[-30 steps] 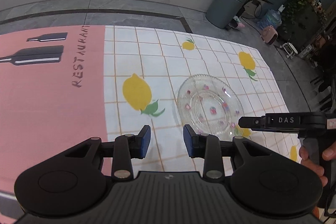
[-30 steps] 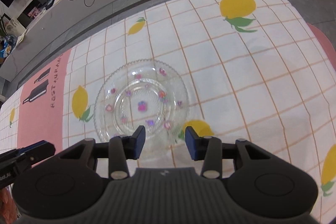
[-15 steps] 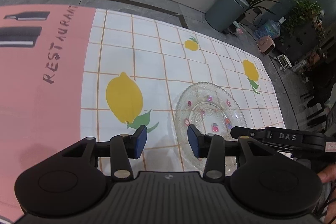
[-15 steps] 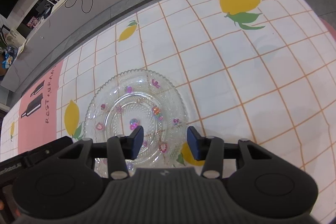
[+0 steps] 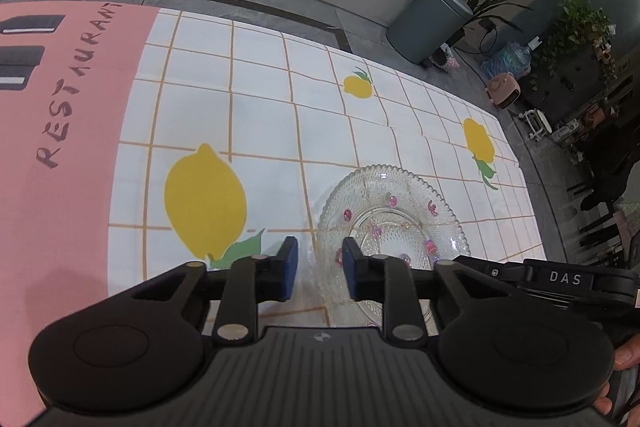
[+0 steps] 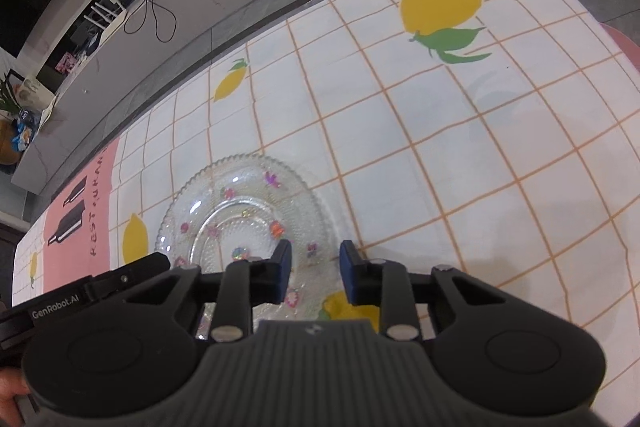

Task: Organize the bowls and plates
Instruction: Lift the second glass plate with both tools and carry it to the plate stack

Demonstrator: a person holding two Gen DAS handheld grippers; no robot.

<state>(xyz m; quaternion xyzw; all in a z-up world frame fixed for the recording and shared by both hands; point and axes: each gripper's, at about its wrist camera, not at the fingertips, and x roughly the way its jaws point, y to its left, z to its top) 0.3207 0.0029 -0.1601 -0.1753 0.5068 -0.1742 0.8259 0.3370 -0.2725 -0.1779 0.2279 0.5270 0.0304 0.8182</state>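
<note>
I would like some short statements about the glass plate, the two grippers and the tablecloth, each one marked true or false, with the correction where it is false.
1. The glass plate lies flat on the tablecloth. True.
2. The left gripper is shut on the plate's rim. False: its jaws stand open, with the rim between them.
3. The plate is clear glass with small coloured flowers. True.
4. A bowl is stacked in the plate. False: nothing lies in it.
5. The right gripper is open, at the near edge of the plate. True.
6. The tablecloth is printed with strawberries. False: it shows yellow lemons on a white grid, beside a pink panel.
</note>
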